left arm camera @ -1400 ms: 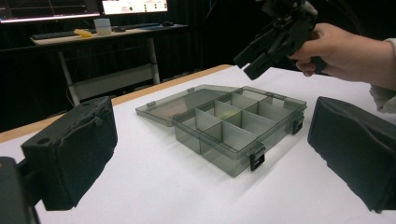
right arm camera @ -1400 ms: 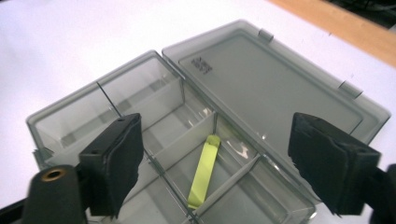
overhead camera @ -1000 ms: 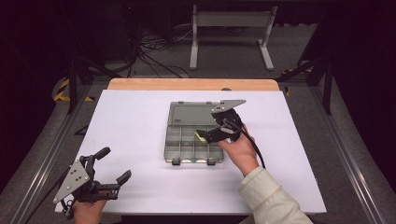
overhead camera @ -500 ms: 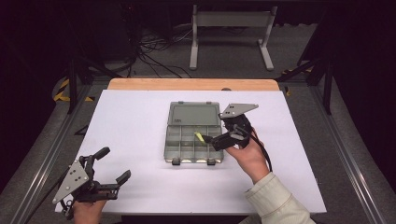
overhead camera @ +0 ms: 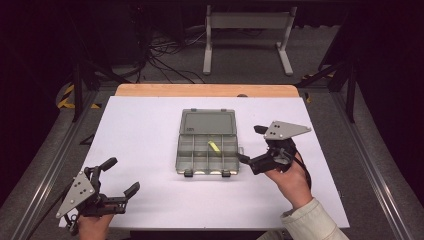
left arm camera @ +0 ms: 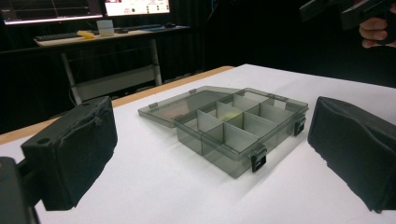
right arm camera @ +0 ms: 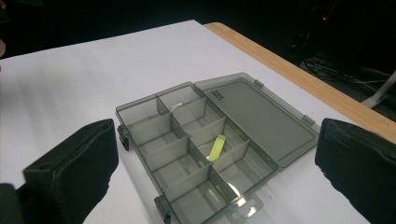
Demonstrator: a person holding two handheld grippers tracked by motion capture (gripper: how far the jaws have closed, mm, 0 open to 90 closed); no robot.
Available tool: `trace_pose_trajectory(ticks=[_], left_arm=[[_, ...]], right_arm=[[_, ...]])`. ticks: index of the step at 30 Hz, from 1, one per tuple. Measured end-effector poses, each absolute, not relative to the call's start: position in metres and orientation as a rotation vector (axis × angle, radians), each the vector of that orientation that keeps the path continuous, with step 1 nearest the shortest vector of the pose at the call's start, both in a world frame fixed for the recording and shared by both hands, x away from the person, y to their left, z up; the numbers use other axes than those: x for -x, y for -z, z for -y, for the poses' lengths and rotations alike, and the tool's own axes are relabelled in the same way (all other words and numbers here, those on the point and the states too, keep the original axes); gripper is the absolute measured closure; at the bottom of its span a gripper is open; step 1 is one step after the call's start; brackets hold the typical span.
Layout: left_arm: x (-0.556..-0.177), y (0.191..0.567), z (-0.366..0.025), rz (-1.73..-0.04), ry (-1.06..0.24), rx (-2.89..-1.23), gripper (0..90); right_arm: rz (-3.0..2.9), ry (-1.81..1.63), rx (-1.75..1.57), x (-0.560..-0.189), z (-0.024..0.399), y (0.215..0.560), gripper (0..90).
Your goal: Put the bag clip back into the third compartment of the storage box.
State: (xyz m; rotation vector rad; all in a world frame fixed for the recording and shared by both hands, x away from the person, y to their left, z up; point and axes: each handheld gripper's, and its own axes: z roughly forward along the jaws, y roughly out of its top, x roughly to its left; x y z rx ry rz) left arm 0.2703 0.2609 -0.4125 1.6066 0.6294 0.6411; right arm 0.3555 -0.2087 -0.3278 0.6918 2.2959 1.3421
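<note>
A grey translucent compartment box sits near the middle of the white table, its lid swung fully open and lying flat on the far side, away from the person. The tray is split into two rows of four cells, and in the far row, the third cell from the left in the high view, lies a small yellow-green strip, slanted across the cell floor; the right gripper view picks it out clearly among the dividers. Two black latches hang on the near wall of the box. The right gripper hangs just off the box's right edge, held in the person's right hand, jaws spread wide with nothing between them, its grey three-cornered plate on top and a cable looping down past the wrist. From its own camera the two black jaws frame the open box from either side. Down at the near left corner of the table, well apart from the box, the left gripper is held low in the left hand, jaws likewise wide apart and empty. A wooden strip edges the far side of the table.
</note>
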Motion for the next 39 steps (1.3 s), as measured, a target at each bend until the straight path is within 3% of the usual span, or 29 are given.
trace_pose_trajectory(ticks=[19,39], left_arm=[[-0.27,0.412,-0.262,-0.625,-0.641,-1.602,2.1],[-0.27,0.413,-0.264,-0.617,-0.638,-1.602,1.9]], right_arm=[[-2.182,-1.413,-0.685,-0.325,0.255,0.347,0.0],[-2.106,-1.477,-0.7,-0.309,0.287,0.397,0.0]])
